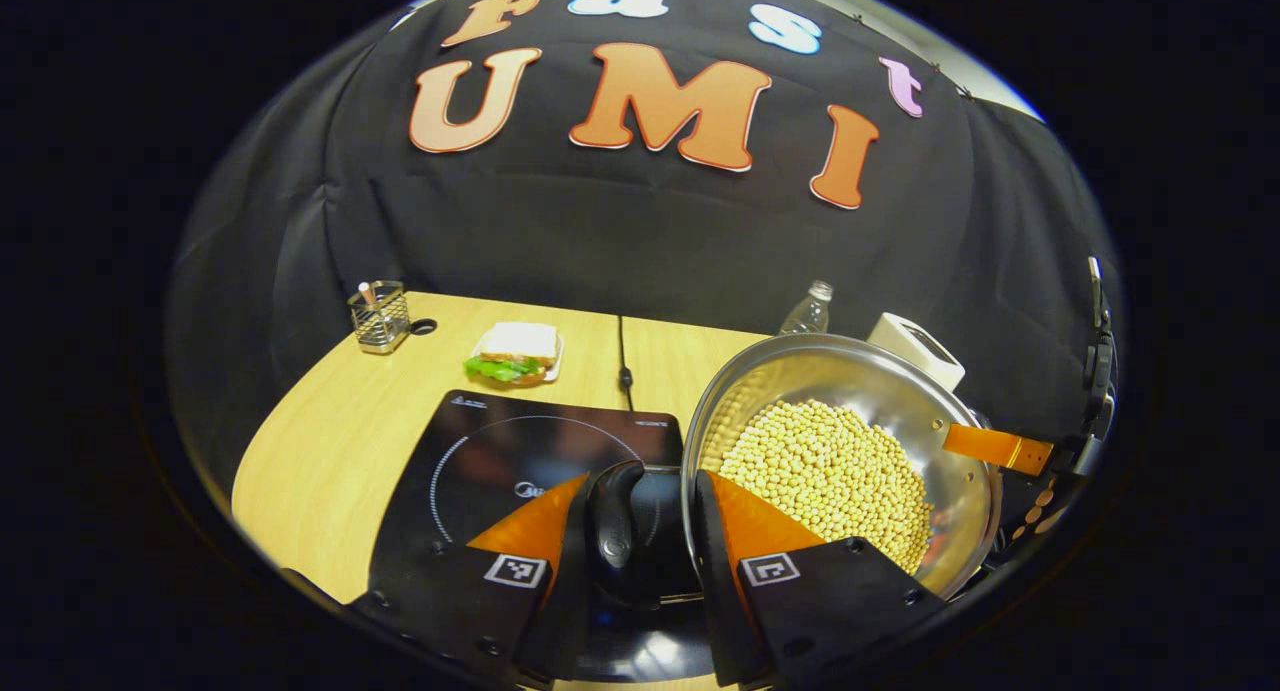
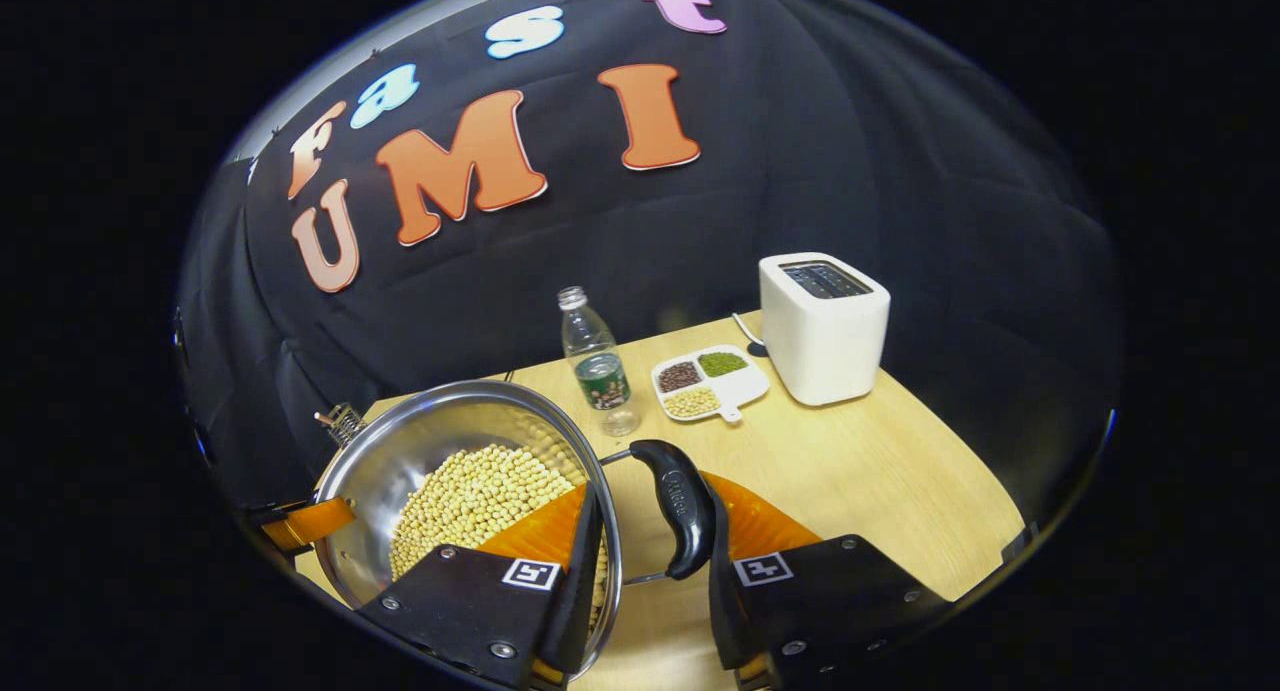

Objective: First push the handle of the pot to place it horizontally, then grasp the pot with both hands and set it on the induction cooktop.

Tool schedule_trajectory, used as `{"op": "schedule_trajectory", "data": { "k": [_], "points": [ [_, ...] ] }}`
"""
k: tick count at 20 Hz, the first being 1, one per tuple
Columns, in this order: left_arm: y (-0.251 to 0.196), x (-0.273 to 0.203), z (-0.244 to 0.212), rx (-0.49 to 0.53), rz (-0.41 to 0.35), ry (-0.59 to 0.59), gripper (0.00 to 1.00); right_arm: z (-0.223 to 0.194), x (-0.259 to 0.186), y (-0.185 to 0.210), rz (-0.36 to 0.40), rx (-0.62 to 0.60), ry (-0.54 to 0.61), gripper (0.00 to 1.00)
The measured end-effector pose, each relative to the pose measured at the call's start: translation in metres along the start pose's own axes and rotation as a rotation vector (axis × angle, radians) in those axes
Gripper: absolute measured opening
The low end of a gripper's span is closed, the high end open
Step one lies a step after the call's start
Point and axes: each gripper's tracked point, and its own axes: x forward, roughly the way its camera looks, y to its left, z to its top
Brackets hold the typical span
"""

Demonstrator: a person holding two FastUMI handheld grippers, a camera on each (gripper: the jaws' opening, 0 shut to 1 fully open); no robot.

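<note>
Here the left tongs (image 1: 640, 531) are closed on the pot's black left handle (image 1: 615, 516), above the induction cooktop (image 1: 480, 461). The steel pot (image 1: 900, 391), full of soybeans (image 1: 830, 471), hangs between both tongs, off the worktop (image 2: 850, 451). The right tongs (image 2: 650, 541) pinch rim and handle (image 2: 680, 506).

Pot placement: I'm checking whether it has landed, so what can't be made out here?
- Pot underside, left gripper view: hidden by its own bowl and beans, so contact with the induction cooktop is unknowable.
- Cooktop's near edge, left gripper view: covered by the left tongs.
- Table beneath the pot, right gripper view: blocked by pot and right tongs.
</note>
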Motion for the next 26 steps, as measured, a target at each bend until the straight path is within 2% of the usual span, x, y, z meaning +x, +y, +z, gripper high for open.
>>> {"op": "schedule_trajectory", "data": {
  "k": [2,7,8,11,12,14,15,16,17,19,20,26],
  "points": [
    [0.019,-0.003,0.005,-0.010,0.017,-0.005,0.55,0.000,0.004,0.021,0.016,-0.007,0.003,0.49],
    [0.069,-0.009,0.013,-0.033,0.055,-0.010,0.57,-0.006,0.012,0.071,0.056,-0.030,0.016,0.49],
    [0.079,-0.010,0.014,-0.038,0.064,-0.011,0.54,-0.007,0.015,0.081,0.065,-0.034,0.021,0.49],
    [0.109,-0.013,0.015,-0.061,0.086,-0.011,0.59,-0.016,0.023,0.110,0.090,-0.041,0.040,0.49],
    [0.118,-0.013,0.015,-0.071,0.093,-0.007,0.57,-0.021,0.025,0.117,0.096,-0.045,0.046,0.49],
    [0.135,-0.012,0.011,-0.079,0.105,-0.001,0.58,-0.027,0.031,0.132,0.107,-0.049,0.056,0.49],
    [0.143,-0.012,0.009,-0.075,0.112,-0.003,0.55,-0.029,0.035,0.140,0.115,-0.040,0.063,0.49],
    [0.151,-0.010,0.008,-0.074,0.120,-0.002,0.59,-0.034,0.038,0.146,0.121,-0.038,0.073,0.49],
    [0.159,-0.009,0.005,-0.075,0.126,0.000,0.55,-0.040,0.039,0.151,0.123,-0.044,0.084,0.49],
    [0.171,-0.003,-0.002,-0.086,0.132,0.021,0.54,-0.050,0.046,0.160,0.123,-0.057,0.106,0.49],
    [0.177,-0.001,-0.006,-0.090,0.134,0.033,0.58,-0.055,0.050,0.163,0.123,-0.057,0.115,0.49],
    [0.199,0.018,-0.026,-0.095,0.142,0.094,0.59,-0.082,0.068,0.173,0.113,-0.068,0.182,0.49]
  ]
}}
